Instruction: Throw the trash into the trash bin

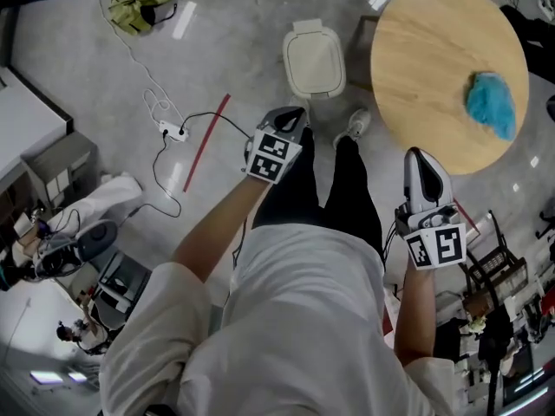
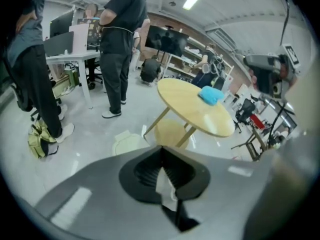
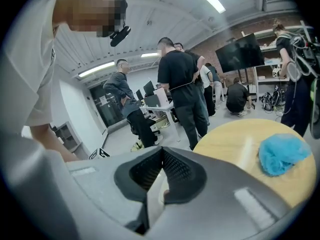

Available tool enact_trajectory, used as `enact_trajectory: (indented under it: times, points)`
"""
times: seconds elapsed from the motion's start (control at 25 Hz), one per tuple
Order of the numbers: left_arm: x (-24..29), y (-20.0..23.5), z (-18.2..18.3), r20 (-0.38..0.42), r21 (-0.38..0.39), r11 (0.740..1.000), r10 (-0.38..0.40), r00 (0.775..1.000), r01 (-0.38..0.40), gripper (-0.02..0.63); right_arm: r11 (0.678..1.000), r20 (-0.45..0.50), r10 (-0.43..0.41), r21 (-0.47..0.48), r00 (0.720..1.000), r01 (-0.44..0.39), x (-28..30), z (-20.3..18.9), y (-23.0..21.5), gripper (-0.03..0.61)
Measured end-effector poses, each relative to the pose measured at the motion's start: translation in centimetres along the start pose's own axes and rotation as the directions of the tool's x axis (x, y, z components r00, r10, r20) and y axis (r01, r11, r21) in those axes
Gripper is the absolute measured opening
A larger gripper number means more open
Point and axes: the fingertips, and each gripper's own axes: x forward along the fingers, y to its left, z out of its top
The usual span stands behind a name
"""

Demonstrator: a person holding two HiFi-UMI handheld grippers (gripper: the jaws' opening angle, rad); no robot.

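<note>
Since my jaws are pressed together on nothing, on both the left gripper (image 1: 293, 115) above the floor by my legs and the right gripper (image 1: 421, 156) just off the table (image 1: 416, 68) edge, I judge the task hardly begun. The blue trash (image 1: 491, 104) lies on the table, well apart from both grippers. The bin (image 1: 313, 61) stands on the floor beside the table, lid down, so grasping, opening and dropping all remain.
</note>
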Motion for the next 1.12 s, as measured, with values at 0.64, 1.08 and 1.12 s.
enact_trajectory:
  times: [0.64, 1.08, 1.12]
  points:
    - [12.3, 2.3, -7.2, -0.104, -0.072, 0.997, 0.034, 0.994, -0.041, 0.003, 0.998, -0.042, 0.047, 0.041, 0.998, -0.046, 2.3, -3.2, -4.1, 0.002]
    - [18.5, 2.9, -11.3, -0.125, -0.095, 0.994, 0.041, 0.991, -0.053, 0.003, 0.996, -0.07, 0.075, 0.049, 0.995, -0.072, 4.5, -7.7, -6.6, 0.002]
    - [18.9, 2.9, -11.8, -0.129, -0.1, 0.994, 0.041, 0.991, -0.054, 0.003, 0.996, -0.071, 0.08, 0.051, 0.994, -0.077, 4.8, -8.1, -6.5, 0.002]
